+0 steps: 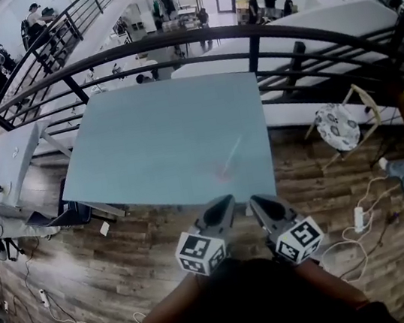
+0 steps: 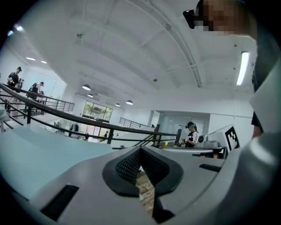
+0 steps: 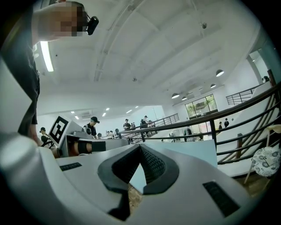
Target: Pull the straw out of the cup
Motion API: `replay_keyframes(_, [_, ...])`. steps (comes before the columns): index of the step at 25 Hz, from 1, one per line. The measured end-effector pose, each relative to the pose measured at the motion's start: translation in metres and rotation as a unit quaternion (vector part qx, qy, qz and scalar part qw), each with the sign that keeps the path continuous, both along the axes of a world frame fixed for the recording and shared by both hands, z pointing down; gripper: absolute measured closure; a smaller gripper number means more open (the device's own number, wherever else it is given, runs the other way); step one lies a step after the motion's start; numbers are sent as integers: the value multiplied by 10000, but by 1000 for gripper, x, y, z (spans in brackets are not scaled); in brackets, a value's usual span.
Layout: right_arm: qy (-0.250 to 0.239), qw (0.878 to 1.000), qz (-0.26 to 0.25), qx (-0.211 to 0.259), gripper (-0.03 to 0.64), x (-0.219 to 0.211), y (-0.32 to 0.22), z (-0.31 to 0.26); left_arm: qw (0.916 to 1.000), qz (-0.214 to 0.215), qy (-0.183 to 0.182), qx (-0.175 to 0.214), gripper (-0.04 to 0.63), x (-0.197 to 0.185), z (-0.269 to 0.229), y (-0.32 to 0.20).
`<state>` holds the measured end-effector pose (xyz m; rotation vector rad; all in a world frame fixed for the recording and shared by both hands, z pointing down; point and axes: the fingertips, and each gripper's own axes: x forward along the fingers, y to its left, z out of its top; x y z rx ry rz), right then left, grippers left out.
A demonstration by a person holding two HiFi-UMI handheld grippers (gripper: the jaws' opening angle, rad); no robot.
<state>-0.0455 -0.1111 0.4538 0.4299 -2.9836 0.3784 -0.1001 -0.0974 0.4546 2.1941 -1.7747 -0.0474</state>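
Pulling the straw: not begun, by the look of it. Neither of your tools is on anything yet.
Task's thing: what looks like the thin pale straw [image 1: 232, 152] lies flat on the pale blue-green square table [image 1: 131, 145], toward its near right part. A faint pinkish smudge [image 1: 214, 168] sits just beside it. Both are too blurred to be sure of, and you can make out no cup anywhere.
Left tongs: your grey left tongs with black ribbed pads [image 1: 226, 203] have their jaw tips pressed together and hold nothing. Only floorboards show through the slot behind the tips.
Right tongs: your matching grey right tongs [image 1: 256, 201] are likewise closed tip to tip and empty.
Position: both tools sit side by side over the brown wood-plank floor [image 1: 149, 256], just short of the table's near edge and apart from the straw.
Left to do: all of it, judging from this. You need to reach in, confirm where the cup is, spread one pair of jaws and take the straw.
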Motion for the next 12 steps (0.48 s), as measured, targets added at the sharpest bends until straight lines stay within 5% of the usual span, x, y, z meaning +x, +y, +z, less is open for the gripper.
replay_keyframes(12, [25,9998,209,7,607,-67,7,1,9995,316,44,-3,581,-63,9,2])
